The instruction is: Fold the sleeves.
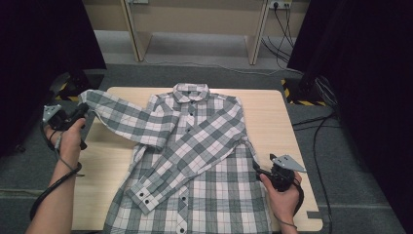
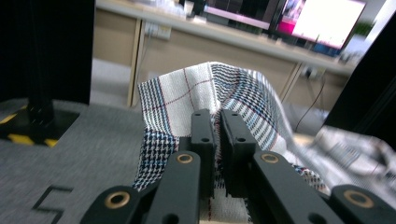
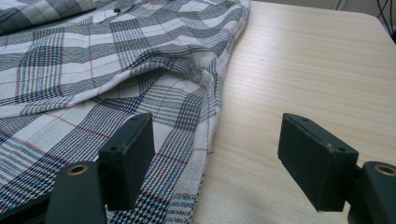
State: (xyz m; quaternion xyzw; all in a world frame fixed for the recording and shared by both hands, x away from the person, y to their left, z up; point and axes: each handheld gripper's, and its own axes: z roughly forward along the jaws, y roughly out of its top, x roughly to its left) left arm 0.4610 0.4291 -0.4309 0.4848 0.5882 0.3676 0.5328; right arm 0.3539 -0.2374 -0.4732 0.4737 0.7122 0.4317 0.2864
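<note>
I have the left gripper (image 1: 84, 109) pinching the shirt (image 1: 204, 161) sleeve (image 2: 205, 88) past the desk's (image 1: 277, 117) left edge — next, fold it across; right gripper (image 3: 217, 158) spread.

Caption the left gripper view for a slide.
Left hand-held gripper shut on the plaid cotton shirt's sleeve, lifted above grey carpet.

Even overhead light on the bench (image 1: 272, 122), dark curtains (image 1: 44, 34) framing both sides, soft shadow under the raised shirt sleeve (image 1: 122, 119), glaring blurred monitors (image 2: 327, 21) behind, near jaws slightly soft.
</note>
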